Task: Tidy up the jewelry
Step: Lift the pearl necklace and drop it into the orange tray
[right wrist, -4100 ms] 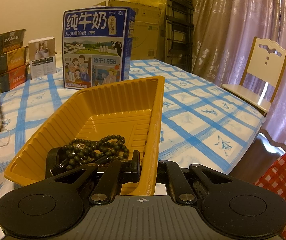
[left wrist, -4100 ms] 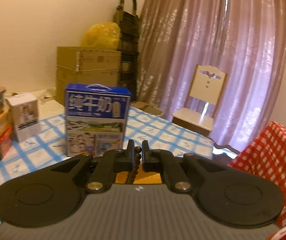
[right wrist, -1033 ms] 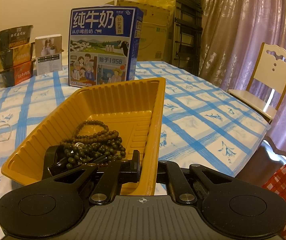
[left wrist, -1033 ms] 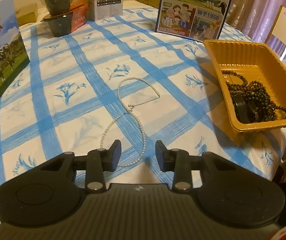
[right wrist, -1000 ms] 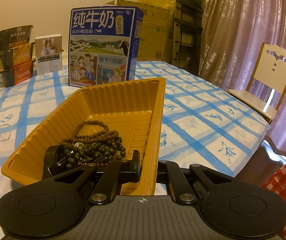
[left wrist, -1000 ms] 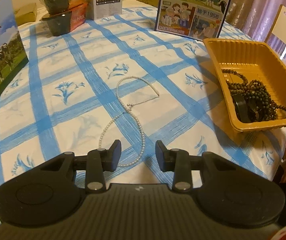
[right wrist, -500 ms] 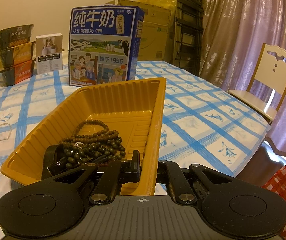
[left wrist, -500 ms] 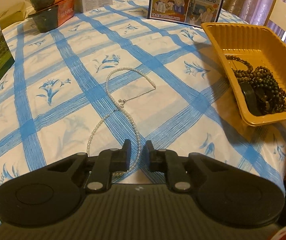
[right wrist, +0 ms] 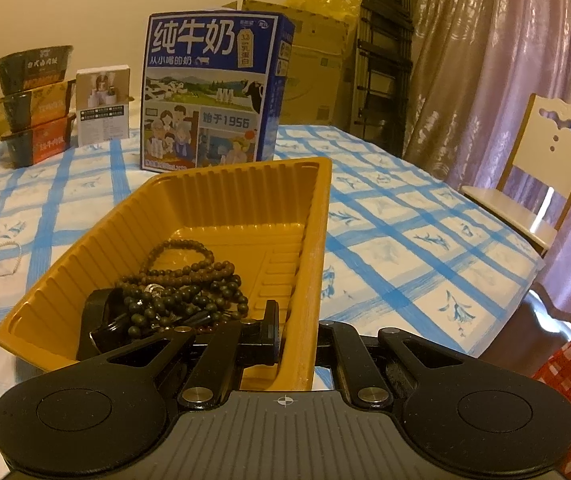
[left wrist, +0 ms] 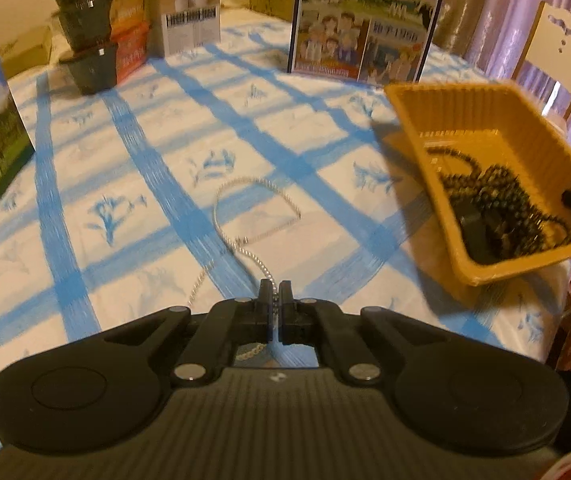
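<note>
The left gripper (left wrist: 273, 292) is clenched on a thin strand of small white pearl-like beads (left wrist: 221, 216), pinching it between its black fingers near one end, while the rest of the necklace lies in a loose loop on the blue-and-white checked cloth of the counter (left wrist: 157, 128), with a short piece showing below the fingers as well. To the right of that necklace, well apart from it, sits a ribbed yellow plastic tray (right wrist: 221, 200) holding a heap of dark brown wooden bead strings (right wrist: 189, 280) and a black band-like piece (right wrist: 101, 320) at its near end. The right gripper (right wrist: 295, 332) grips the near right wall of this tray, one black finger inside against the wall and the other outside it, so the jaws are closed on the tray's rim. In the right wrist view the white necklace is only a faint curve at the far left edge. Behind the tray stands a blue milk carton box with printed Chinese characters (right wrist: 213, 96), and farther left a small white printed box (right wrist: 103, 104) and a stack of three dark instant-food bowls (right wrist: 35, 108). A cream wooden chair (right wrist: 541, 168) stands beyond the counter before pinkish curtains (right wrist: 485, 60).
</note>
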Demonstrator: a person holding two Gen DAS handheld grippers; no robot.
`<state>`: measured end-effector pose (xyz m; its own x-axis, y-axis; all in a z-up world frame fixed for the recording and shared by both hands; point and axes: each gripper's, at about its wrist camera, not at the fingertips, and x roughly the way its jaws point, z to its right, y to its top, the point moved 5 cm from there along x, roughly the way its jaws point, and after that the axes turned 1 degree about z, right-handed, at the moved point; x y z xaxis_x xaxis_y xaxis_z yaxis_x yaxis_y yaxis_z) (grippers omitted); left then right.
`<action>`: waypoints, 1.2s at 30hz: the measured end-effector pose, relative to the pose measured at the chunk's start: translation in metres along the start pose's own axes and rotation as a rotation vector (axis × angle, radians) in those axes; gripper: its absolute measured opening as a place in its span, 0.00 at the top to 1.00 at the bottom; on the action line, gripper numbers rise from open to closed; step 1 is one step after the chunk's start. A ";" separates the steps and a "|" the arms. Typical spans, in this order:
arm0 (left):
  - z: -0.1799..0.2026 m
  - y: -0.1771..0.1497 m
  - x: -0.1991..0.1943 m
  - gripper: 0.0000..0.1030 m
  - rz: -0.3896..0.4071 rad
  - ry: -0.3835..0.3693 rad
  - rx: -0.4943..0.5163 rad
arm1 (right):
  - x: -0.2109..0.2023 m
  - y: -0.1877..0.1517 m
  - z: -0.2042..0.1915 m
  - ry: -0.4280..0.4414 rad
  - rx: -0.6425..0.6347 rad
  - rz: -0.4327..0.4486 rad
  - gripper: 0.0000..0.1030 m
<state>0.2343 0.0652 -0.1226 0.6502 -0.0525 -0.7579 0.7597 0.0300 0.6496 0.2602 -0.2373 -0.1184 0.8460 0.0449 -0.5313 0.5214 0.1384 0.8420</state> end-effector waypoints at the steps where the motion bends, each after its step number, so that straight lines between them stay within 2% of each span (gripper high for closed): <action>1: -0.001 0.004 -0.005 0.99 0.013 -0.003 -0.003 | 0.000 0.000 0.000 0.000 0.000 0.000 0.93; 9: 0.001 0.047 -0.057 0.99 0.138 -0.045 -0.010 | 0.001 0.000 0.000 0.001 -0.003 0.003 0.94; 20: 0.043 0.111 -0.114 0.99 0.306 -0.157 0.059 | 0.000 0.002 -0.001 0.000 -0.003 0.005 0.94; 28: 0.087 0.139 -0.133 0.99 0.374 -0.280 0.097 | -0.001 0.003 -0.002 0.003 0.000 0.008 0.94; 36: 0.147 0.166 -0.129 0.99 0.408 -0.421 0.149 | -0.001 0.006 -0.003 0.005 0.012 0.011 0.93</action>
<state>0.2747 -0.0695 0.0918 0.8052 -0.4577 -0.3770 0.4206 -0.0073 0.9072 0.2623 -0.2331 -0.1128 0.8508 0.0516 -0.5229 0.5138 0.1265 0.8485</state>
